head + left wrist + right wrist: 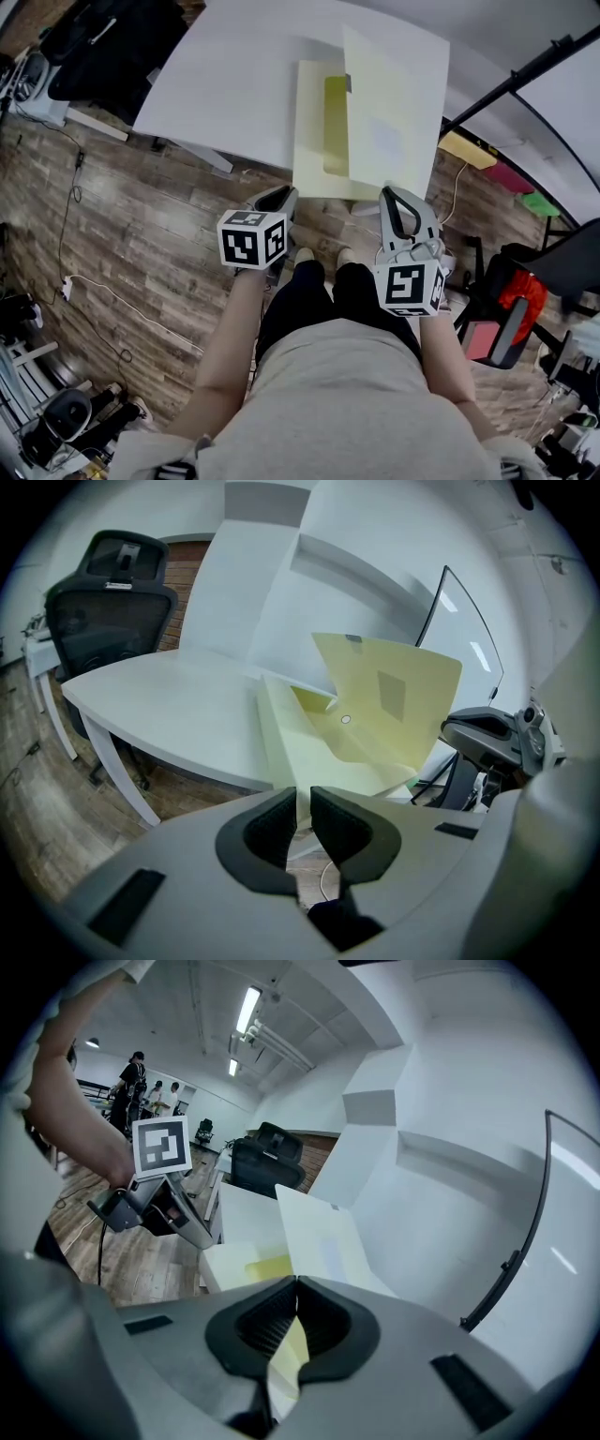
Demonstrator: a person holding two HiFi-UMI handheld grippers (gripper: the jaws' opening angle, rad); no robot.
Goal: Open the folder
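A pale yellow folder lies at the near edge of the white table (234, 84). Its lower sheet (314, 141) rests flat, and a yellow-green pocket (336, 122) shows inside. The cover (394, 122) stands raised and tilted to the right. My right gripper (394, 194) is shut on the cover's near edge; in the right gripper view the cover (323, 1237) rises from between its jaws (295, 1288). My left gripper (277, 197) is shut on the lower sheet's near edge. In the left gripper view the sheet (291, 747) runs into the narrow gap of that gripper (302, 803).
A black office chair (112, 47) stands at the table's far left corner. To the right are a black stand pole (525, 70), coloured folders (469, 150) and a red-and-black chair (511, 309). Cables lie on the wood floor (94, 281). People stand far off (136, 1082).
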